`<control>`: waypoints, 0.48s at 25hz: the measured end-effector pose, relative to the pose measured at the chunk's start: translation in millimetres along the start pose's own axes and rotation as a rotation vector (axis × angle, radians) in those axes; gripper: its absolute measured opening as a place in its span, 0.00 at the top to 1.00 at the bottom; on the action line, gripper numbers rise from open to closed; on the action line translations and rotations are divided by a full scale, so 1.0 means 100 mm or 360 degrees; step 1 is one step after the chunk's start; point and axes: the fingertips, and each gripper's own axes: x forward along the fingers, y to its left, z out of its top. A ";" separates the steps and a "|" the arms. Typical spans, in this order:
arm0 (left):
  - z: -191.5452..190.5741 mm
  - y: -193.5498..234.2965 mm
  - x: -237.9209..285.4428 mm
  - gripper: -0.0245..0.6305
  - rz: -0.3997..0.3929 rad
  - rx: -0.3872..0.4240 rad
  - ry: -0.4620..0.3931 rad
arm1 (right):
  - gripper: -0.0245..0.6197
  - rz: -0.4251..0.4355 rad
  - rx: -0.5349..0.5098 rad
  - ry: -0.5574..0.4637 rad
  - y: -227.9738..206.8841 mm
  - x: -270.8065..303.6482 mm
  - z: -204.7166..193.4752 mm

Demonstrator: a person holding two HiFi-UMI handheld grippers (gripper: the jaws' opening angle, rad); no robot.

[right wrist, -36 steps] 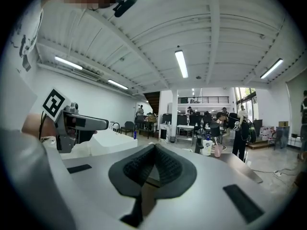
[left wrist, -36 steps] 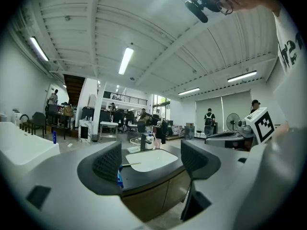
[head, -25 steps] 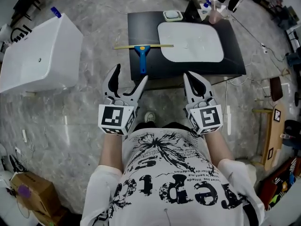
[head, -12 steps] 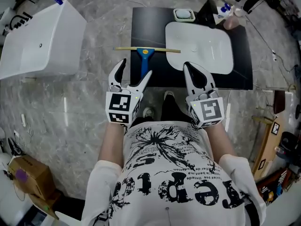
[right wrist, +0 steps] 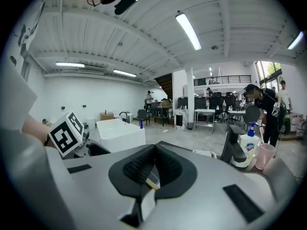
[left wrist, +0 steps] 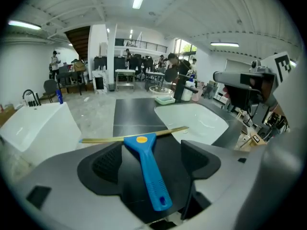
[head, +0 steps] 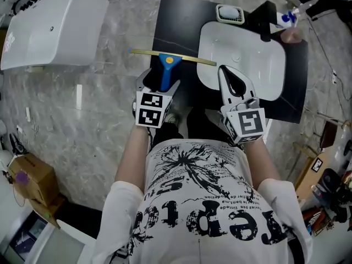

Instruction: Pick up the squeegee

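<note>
The squeegee (head: 164, 70) lies flat on the black counter (head: 176, 26), blue handle pointing toward me and thin brass-coloured blade (head: 181, 58) across its far end. My left gripper (head: 160, 82) is open and low over it, one jaw on each side of the handle (left wrist: 149, 171), not closed on it. In the left gripper view the blade (left wrist: 110, 139) runs just beyond the jaw tips. The right gripper (head: 230, 76) hovers over the near rim of the white basin (head: 258, 65), jaws pressed together and empty (right wrist: 154, 150).
A white basin is set in the counter's right part, with a black faucet (head: 265, 21), a soap dish (head: 230, 14), a pump bottle (head: 286, 18) and a pink cup (head: 291, 36) behind it. A white tub (head: 52, 29) stands on the floor left.
I have stepped up to the counter. The left gripper moved forward until its open jaws straddle the squeegee handle. The right gripper advanced over the basin rim, still shut.
</note>
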 end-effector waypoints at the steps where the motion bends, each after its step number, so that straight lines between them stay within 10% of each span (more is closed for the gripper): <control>1: -0.05 0.02 0.10 0.40 0.0013 -0.0011 0.0040 | 0.94 0.0011 0.0010 0.0014 -0.04 0.04 -0.05; 12: -0.46 0.14 0.81 0.40 0.0104 -0.0096 0.0397 | 0.94 0.0064 0.0065 0.0126 -0.47 0.36 -0.34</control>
